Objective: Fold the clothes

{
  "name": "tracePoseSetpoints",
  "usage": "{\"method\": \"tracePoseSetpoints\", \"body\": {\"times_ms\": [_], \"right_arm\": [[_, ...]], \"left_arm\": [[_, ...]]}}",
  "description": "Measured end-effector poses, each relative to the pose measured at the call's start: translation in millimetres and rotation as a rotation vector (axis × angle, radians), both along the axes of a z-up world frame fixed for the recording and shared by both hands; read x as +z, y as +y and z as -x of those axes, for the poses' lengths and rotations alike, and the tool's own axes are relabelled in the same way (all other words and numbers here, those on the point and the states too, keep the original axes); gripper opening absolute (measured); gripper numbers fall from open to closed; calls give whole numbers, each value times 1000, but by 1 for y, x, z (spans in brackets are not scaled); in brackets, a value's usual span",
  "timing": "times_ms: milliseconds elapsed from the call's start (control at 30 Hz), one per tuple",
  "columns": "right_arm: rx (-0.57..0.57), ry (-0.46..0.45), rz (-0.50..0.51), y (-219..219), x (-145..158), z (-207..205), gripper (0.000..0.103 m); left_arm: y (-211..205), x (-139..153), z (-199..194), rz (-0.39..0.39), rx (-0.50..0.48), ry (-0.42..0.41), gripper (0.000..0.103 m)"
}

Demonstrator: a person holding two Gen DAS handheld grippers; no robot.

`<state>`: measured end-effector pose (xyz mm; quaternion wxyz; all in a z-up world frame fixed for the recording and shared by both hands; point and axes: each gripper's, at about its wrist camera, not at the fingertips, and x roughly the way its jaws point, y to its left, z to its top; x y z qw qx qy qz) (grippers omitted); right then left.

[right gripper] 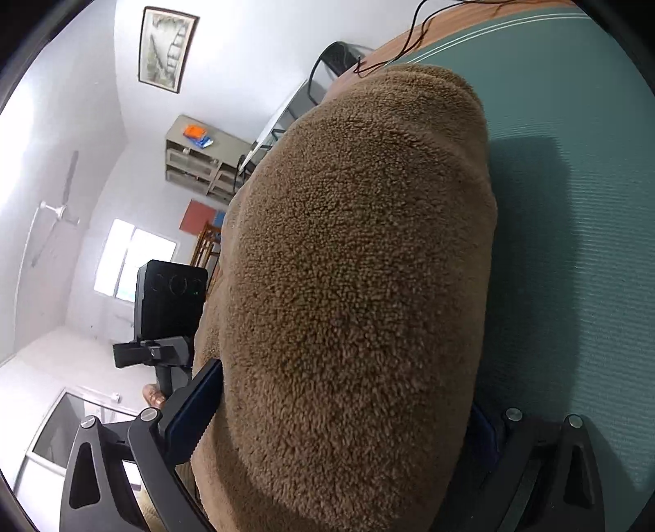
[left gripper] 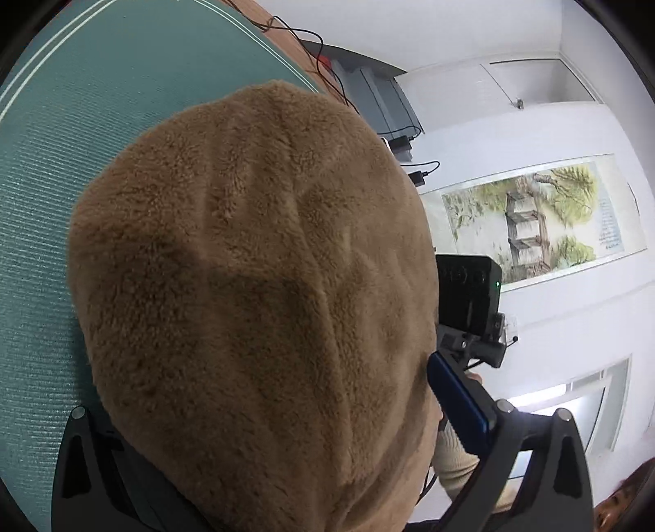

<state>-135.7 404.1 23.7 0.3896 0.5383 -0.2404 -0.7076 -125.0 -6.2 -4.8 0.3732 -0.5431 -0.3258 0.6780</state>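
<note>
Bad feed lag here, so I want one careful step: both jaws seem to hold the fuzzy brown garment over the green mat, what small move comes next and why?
Probably carry both grips together across and down toward the green ribbed mat. The fuzzy brown fleece garment bulges between the left gripper and the right gripper, filling both views, apparently lifted with its fold unfinished.

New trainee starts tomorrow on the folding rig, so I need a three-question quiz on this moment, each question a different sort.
1. True or false: the brown fleece garment lies flat on the green mat.
2. Which holds fleece? A) left hand-held gripper only B) right hand-held gripper only C) both
3. Fill in: on the wooden table edge beyond the mat lie black ____.

Key: 1 false, it is lifted; 2 C; 3 cables
</note>
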Motion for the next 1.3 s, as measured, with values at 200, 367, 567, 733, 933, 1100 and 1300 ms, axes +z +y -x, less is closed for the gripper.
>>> {"method": "tracePoseSetpoints", "body": {"times_ms": [200, 367, 567, 733, 933, 1100, 1300], "right_arm": [[13, 34, -8, -6, 0, 0, 102], [-3, 115, -46, -12, 6, -9, 102], [-34, 236, -100, -20, 19, -22, 73], [-80, 305, -92, 1, 38, -38, 70], [-178, 359, -82, 67, 67, -72, 70], [-302, 387, -103, 148, 84, -110, 70], [-459, 388, -127, 254, 91, -162, 70]], "left_arm": [[8, 0, 1, 26, -6, 5, 102], [12, 6, 0, 50, 18, -6, 102], [29, 21, -9, 73, 16, 12, 92], [50, 46, -23, 49, -8, 55, 82], [125, 76, -37, 50, -119, 101, 80], [210, 94, -42, 35, -228, 129, 80], [326, 101, -52, 14, -362, 132, 80]]}}
